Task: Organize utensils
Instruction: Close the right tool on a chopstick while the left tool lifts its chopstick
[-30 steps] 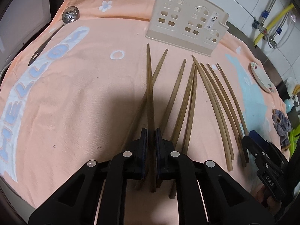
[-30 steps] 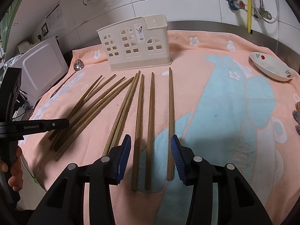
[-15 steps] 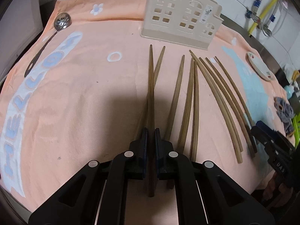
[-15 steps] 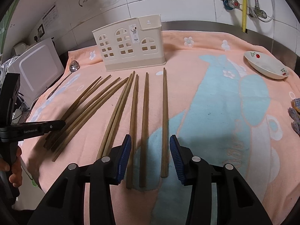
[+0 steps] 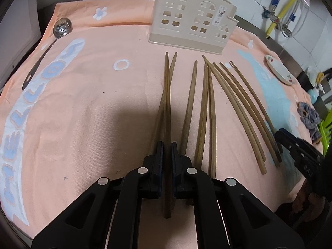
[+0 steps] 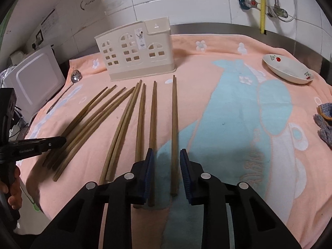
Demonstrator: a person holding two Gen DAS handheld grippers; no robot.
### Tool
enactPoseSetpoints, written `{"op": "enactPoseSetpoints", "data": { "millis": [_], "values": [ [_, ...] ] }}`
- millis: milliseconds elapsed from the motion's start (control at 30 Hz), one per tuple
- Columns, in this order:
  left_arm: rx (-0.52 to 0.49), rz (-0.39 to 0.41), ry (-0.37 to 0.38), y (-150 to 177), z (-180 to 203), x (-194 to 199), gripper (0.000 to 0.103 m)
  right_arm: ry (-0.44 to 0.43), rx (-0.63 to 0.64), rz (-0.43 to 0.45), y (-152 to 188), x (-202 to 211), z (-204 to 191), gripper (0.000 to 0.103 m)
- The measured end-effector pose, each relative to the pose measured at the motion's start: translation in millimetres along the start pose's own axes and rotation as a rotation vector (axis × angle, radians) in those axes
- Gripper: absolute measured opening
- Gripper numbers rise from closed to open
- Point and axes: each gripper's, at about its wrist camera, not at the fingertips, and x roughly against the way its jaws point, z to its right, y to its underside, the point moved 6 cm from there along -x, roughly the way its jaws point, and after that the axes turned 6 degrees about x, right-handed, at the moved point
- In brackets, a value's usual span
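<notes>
The left hand-held gripper (image 5: 167, 145) is pressed together on one chopstick (image 5: 166, 108), which runs from between its blue pads toward 12 o'clock, its tip near the holder. The right hand-held gripper (image 6: 166, 155) has just been narrowing its jaws, yet they stand apart with a gap on each side of the lone chopstick (image 6: 174, 128) between them; the pads do not press it, and it lies flat on the towel.

The surface is covered by a peach towel (image 5: 87, 108) with a pale blue figure and lettering. At 12 o'clock stands a cream utensil holder (image 6: 137, 56), upright, its front cut with small windows. At 2 o'clock in the right wrist view sits a white dish (image 6: 288, 70) with red marks, well apart from the chopsticks. The other chopsticks (image 6: 93, 124) lie fanned on the towel between the two grippers. At 10 o'clock in the left wrist view lies a slotted spoon (image 5: 61, 27), bowl toward the far edge. A grey knitted cloth (image 6: 325, 120) lies at 3 o'clock.
</notes>
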Motion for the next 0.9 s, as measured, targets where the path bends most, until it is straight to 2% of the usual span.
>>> {"op": "enactPoseSetpoints", "data": {
  "millis": [133, 200, 500, 700, 900],
  "values": [
    [-0.012, 0.009, 0.002, 0, -1, 4, 0.006, 0.018, 0.008, -0.022, 4, -7, 0, 0.015],
    [-0.016, 0.016, 0.007, -2, -1, 7, 0.006, 0.043, 0.018, -0.018, 4, -7, 1, 0.007],
    [-0.025, 0.053, 0.016, -10, -5, 21, 0.006, 0.055, 0.014, 0.017, -2, 4, 3, 0.007],
    [-0.037, 0.095, 0.042, -24, -2, 39, 0.006, 0.064, 0.055, 0.098, -27, 29, -2, 0.007],
    [-0.064, 0.132, 0.031, -40, -2, 52, 0.006, 0.073, 0.100, 0.162, -52, 45, -5, 0.007]
  ]
}}
